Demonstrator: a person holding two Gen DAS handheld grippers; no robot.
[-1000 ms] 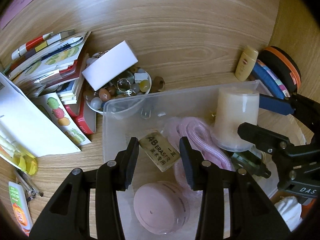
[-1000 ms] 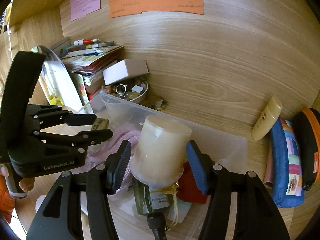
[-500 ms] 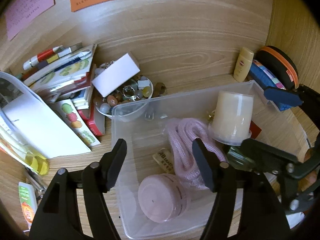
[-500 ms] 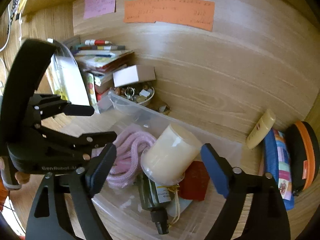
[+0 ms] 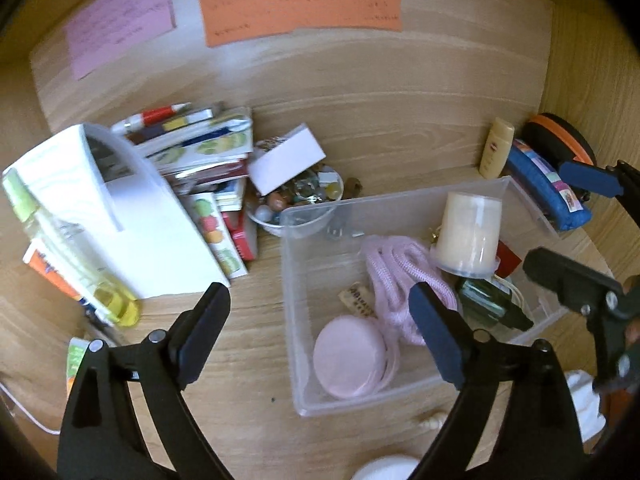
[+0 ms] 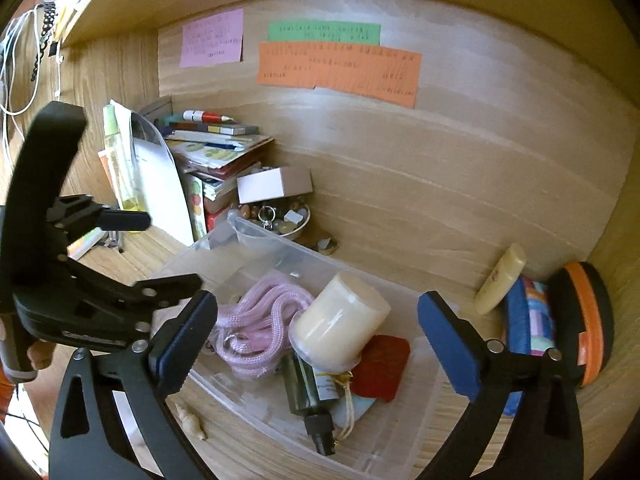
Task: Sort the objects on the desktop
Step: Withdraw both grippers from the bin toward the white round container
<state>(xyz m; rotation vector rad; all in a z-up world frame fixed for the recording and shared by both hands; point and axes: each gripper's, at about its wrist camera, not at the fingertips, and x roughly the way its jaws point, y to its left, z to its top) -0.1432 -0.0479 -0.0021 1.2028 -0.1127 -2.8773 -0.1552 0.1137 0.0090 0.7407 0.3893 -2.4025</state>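
My left gripper (image 5: 320, 320) hangs above the near-left corner of the clear rectangular plastic bin (image 5: 290, 280), its jaws opening wide with nothing between the pads; my right gripper (image 6: 318, 334) hangs over the bin's right half, jaws likewise opening and holding nothing. Inside the bin: a cream cylindrical jar with a clear base (image 5: 469, 236) leaning on a dark green glass bottle (image 5: 486, 306); a coiled pink braided rope (image 5: 394, 270) just beside the jar; a round flat pink case (image 5: 349, 360) in the near corner; a small tan labelled eraser (image 5: 358, 300) touching the rope; a red card (image 6: 382, 366) under the jar's side. Outside the bin, on the wooden desk (image 5: 380, 120): a small bowl of beads and trinkets (image 5: 298, 200) against the far-left corner, a white box (image 5: 286, 160) resting on it; a stack of booklets (image 5: 200, 152) to the left; a pale yellow squeeze bottle (image 5: 496, 148) and a blue patterned pouch (image 5: 548, 188) at the right.
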